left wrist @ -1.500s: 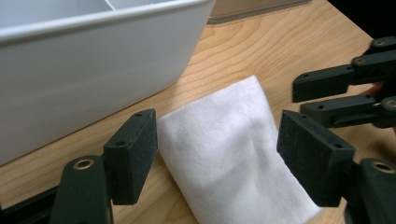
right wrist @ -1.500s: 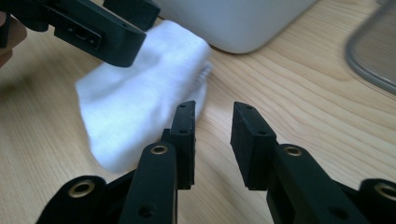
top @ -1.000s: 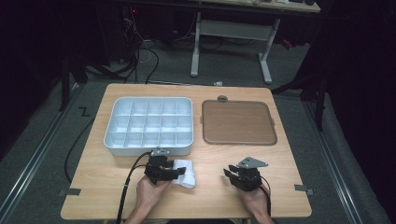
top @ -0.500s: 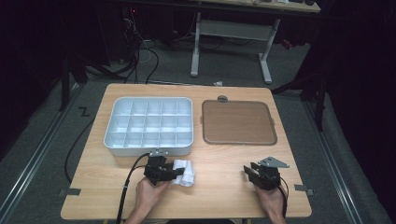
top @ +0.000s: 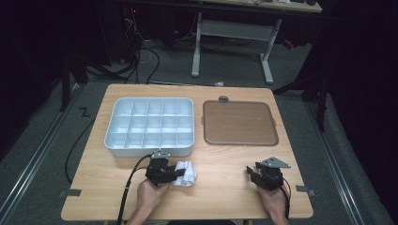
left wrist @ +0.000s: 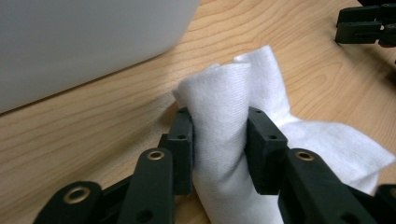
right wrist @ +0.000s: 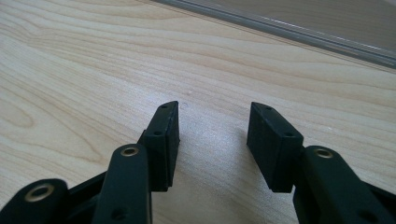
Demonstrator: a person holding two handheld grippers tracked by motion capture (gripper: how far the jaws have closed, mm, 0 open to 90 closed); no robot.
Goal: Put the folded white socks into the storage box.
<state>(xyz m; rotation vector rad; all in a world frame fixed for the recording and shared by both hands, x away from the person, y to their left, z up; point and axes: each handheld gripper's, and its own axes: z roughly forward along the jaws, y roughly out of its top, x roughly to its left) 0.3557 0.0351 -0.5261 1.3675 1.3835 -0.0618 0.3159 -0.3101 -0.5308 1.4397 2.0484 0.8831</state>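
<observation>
In the high view, the left gripper [top: 174,172] sits at the near edge of the light wooden table [top: 225,197], just in front of the pale grey compartmented plastic tray [top: 149,125]. The crumpled white cloth [top: 186,172] lies at its tips, its long axis running roughly across the table, away from the gripper toward the right. The right gripper [top: 251,172] rests well apart, near the right corner, in front of the brown flat lid with a grey rim [top: 238,123]; a second ago it stood closer to the cloth.

In the left gripper view, the jaws, which have just been closing, pinch an upright fold of the cloth [left wrist: 224,116], whose free end trails off to the right on the wood.

In the right gripper view, the jaws have just been opening and stand apart over bare wood.
</observation>
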